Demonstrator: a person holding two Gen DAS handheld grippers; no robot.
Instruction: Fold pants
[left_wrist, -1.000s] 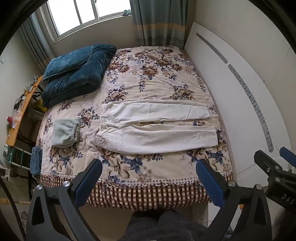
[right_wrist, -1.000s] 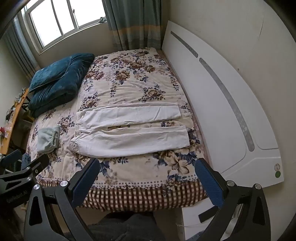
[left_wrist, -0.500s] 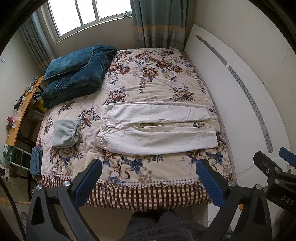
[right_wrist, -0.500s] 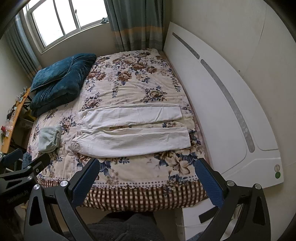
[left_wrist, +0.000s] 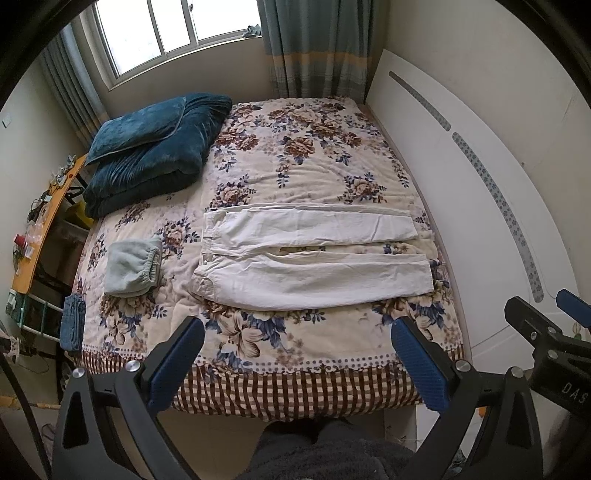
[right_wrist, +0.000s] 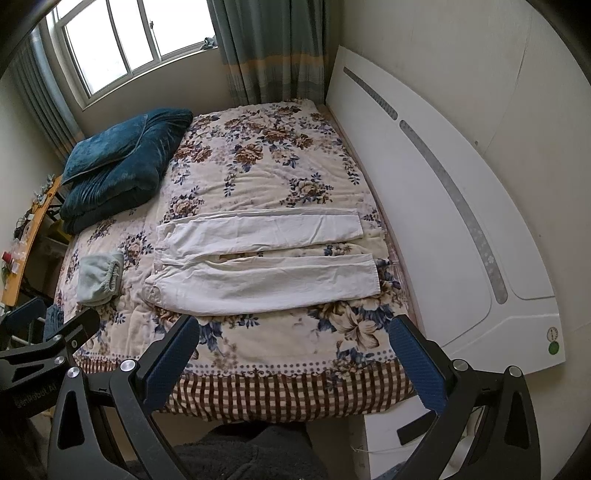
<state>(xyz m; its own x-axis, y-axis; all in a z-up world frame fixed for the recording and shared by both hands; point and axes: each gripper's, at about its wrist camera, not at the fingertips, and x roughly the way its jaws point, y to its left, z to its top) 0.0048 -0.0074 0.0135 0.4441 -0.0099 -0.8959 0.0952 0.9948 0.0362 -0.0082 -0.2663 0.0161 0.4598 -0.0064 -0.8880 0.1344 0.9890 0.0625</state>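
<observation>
White pants (left_wrist: 310, 254) lie flat on the floral bedspread (left_wrist: 295, 155), waist to the left, both legs stretched to the right with a narrow gap between them. They also show in the right wrist view (right_wrist: 266, 266). My left gripper (left_wrist: 295, 354) is open and empty, held above the bed's near edge, short of the pants. My right gripper (right_wrist: 291, 350) is open and empty too, at the same near edge, further right.
A folded pale green garment (left_wrist: 131, 267) lies left of the pants. A blue folded duvet with a pillow (left_wrist: 155, 147) fills the far left corner. A white headboard (left_wrist: 480, 206) runs along the right. A cluttered orange shelf (left_wrist: 37, 229) stands left of the bed.
Both grippers have shifted slightly, so the bed sits a little lower in view. The pants have not moved.
</observation>
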